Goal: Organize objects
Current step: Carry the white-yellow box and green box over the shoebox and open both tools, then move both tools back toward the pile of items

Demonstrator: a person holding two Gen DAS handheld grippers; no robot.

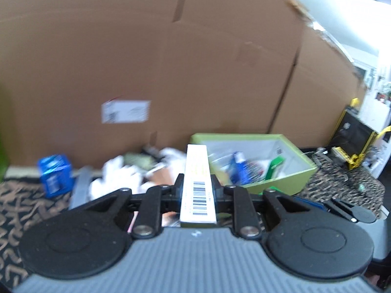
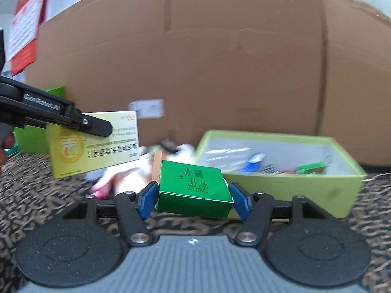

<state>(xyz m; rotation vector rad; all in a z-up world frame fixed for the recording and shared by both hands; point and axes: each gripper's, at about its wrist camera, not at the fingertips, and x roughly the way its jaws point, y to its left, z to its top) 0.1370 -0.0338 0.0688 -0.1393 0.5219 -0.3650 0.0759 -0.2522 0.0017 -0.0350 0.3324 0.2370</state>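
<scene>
My left gripper [image 1: 197,185] is shut on a yellow-white medicine box [image 1: 197,183], held edge-up with its barcode side showing, above the patterned table. The same box [image 2: 97,144] and left gripper [image 2: 107,128] show at the left of the right wrist view, in the air. My right gripper [image 2: 193,193] is shut on a green box [image 2: 194,190], held just left of and in front of an open light-green tray box [image 2: 288,190], which holds several small items. That tray [image 1: 278,185] lies ahead and right of my left gripper.
A large cardboard box [image 1: 171,61] stands as a wall behind everything. A pile of white and pink packets [image 1: 122,173] and a blue box [image 1: 55,173] lie to the left. A black-yellow case [image 1: 354,134] sits far right. The tablecloth [image 2: 36,195] is brown patterned.
</scene>
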